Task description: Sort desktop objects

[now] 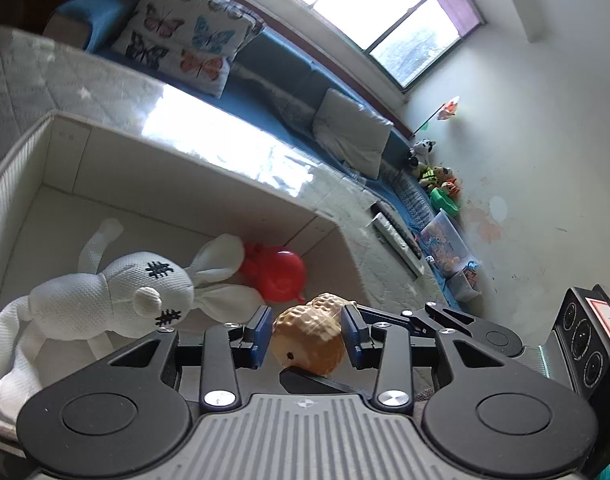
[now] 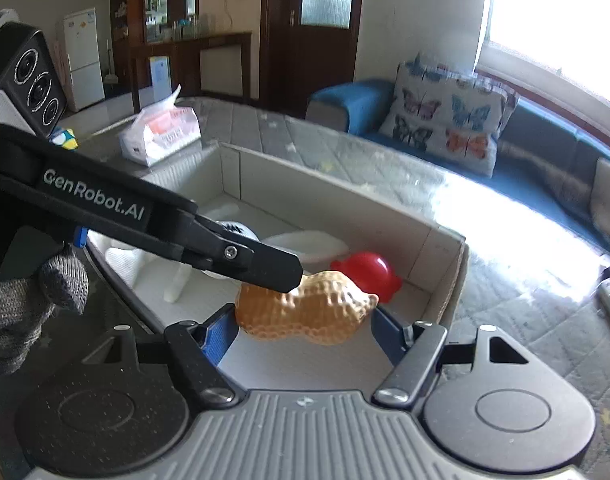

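Both grippers are closing on the same thing — a tan peanut-shaped toy [image 2: 305,308]. The right gripper [image 2: 303,330] is holding it lengthwise, blue pads pressing each end; the left gripper [image 1: 307,334] is clamping it across its width, jaws about half open. The toy is hanging over the cardboard box [image 2: 445,256] on the worktop [image 2: 517,280]. Inside the box, a white plush bunny [image 1: 117,296] is lying at nine o'clock of a red toy [image 1: 281,274].
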`<state>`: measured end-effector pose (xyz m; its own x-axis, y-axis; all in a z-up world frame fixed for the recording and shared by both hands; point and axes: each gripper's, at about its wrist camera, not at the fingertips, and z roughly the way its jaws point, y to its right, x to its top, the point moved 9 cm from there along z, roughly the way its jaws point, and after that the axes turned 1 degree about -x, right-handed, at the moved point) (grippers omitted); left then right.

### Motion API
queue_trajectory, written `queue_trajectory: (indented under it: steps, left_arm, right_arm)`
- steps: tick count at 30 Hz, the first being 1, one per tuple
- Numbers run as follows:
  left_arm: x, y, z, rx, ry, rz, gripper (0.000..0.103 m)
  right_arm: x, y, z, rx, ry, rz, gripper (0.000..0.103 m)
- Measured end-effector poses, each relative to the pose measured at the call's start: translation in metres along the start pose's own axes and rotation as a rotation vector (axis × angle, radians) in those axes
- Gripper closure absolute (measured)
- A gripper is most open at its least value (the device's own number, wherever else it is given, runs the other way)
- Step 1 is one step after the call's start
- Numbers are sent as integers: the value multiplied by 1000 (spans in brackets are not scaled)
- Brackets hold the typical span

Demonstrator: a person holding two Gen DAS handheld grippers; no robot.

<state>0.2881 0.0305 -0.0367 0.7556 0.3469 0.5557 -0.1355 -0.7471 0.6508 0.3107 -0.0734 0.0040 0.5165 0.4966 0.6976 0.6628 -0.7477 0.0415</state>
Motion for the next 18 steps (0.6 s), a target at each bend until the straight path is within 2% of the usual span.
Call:
queue_trajectory:
  steps: [9, 18]
  left_arm:
    - [4, -22, 14, 7, -52, -70, 63]
    - [-4, -26, 34, 19, -120, -95, 63]
  right_arm:
    - [-3, 4, 24, 55, -130, 21, 29]
    - [2, 10, 44, 38, -213, 7, 30]
